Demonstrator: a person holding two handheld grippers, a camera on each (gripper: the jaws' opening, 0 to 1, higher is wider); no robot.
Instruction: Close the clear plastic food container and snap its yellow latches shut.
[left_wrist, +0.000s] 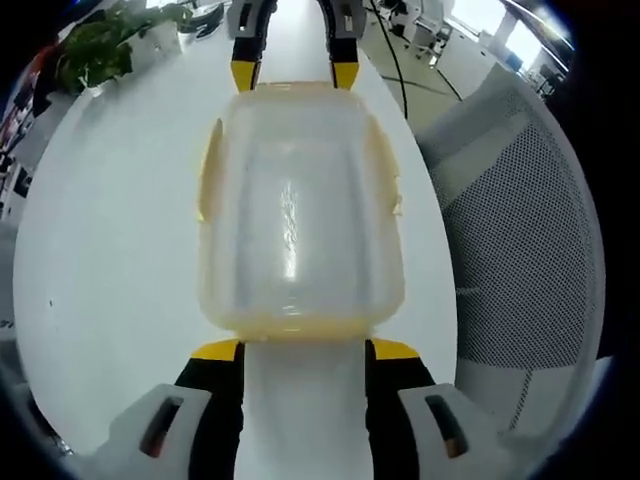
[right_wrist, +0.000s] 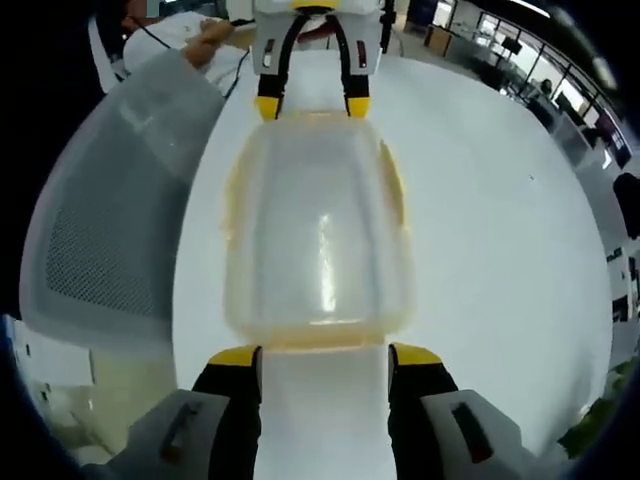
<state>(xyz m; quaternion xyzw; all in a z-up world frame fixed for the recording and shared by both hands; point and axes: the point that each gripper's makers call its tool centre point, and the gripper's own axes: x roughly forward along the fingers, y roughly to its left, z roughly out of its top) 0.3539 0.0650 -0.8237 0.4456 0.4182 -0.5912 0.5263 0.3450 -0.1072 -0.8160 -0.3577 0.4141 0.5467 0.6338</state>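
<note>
The left gripper (left_wrist: 302, 350) stands with its jaws spread wide, their yellow-tipped ends just at the near short edge of the clear plastic container (left_wrist: 297, 210), one tip to each side of that edge; whether they press on it I cannot tell, but they clamp nothing between them. Across the box, at its far short edge, the right gripper (left_wrist: 296, 75) faces it with its own yellow tips at the rim. In the right gripper view the same meeting is seen from the other end: the right gripper (right_wrist: 325, 355) is parted wide with its tips at the near edge of the container (right_wrist: 318, 235), and the left gripper (right_wrist: 312, 105) comes in from the top against the far edge.

The container lies flat on the white bench (left_wrist: 110, 240), between the two grippers, its lid on top and pale yellow latches (left_wrist: 209, 170) showing along its long sides. Whether those latches are snapped down is not clear through the cloudy plastic.

Beside the bench stands a grey mesh-backed chair (left_wrist: 520, 240). A leafy green plant (left_wrist: 100, 45) sits at the bench's far corner. In the right gripper view a person's hand (right_wrist: 212, 32) shows past the chair (right_wrist: 100, 240).
</note>
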